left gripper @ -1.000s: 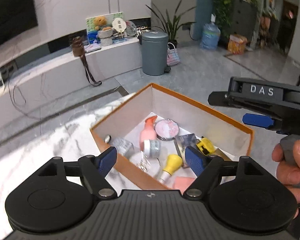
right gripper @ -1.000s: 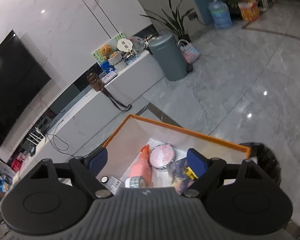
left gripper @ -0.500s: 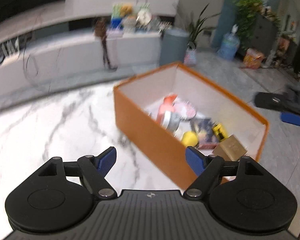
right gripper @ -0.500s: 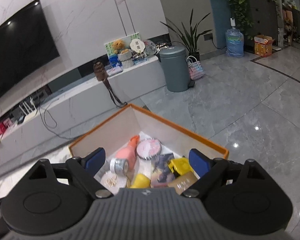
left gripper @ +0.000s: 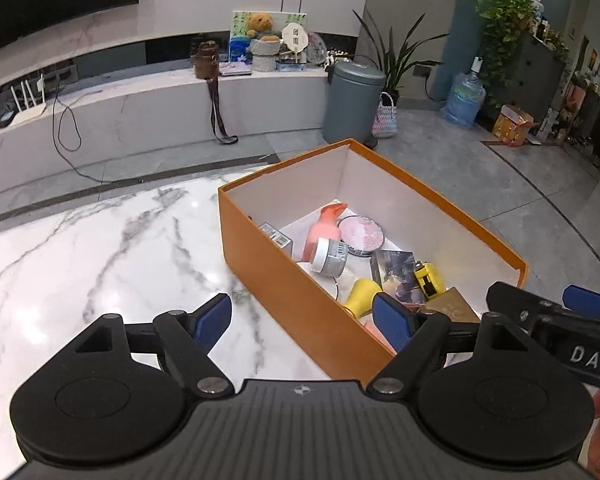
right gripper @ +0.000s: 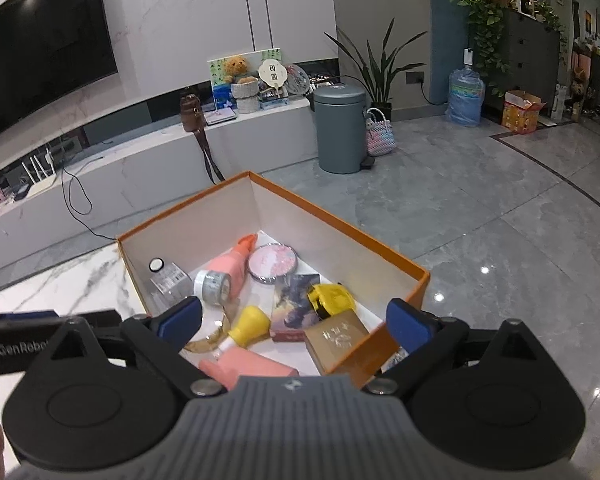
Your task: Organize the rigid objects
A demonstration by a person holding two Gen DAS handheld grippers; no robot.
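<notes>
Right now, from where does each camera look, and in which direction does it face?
Left wrist: sits behind the open left gripper, above the marble table, facing the orange box; the right gripper shows at right.
Right wrist: sits behind the open right gripper, looking down into the box; the left gripper shows at left.
Shared: box, grey bin.

Both views are sharp, with no motion blur, under dim, cool indoor light from ceiling spots. Bright specks of glare sit on the glossy floor (right gripper: 485,269) (right-wrist view) and a soft sheen lies on the marble surface (left gripper: 112,240). Fisheye distortion bends the walls and the television (right gripper: 40,60) near the edges, and the corners fall dark
</notes>
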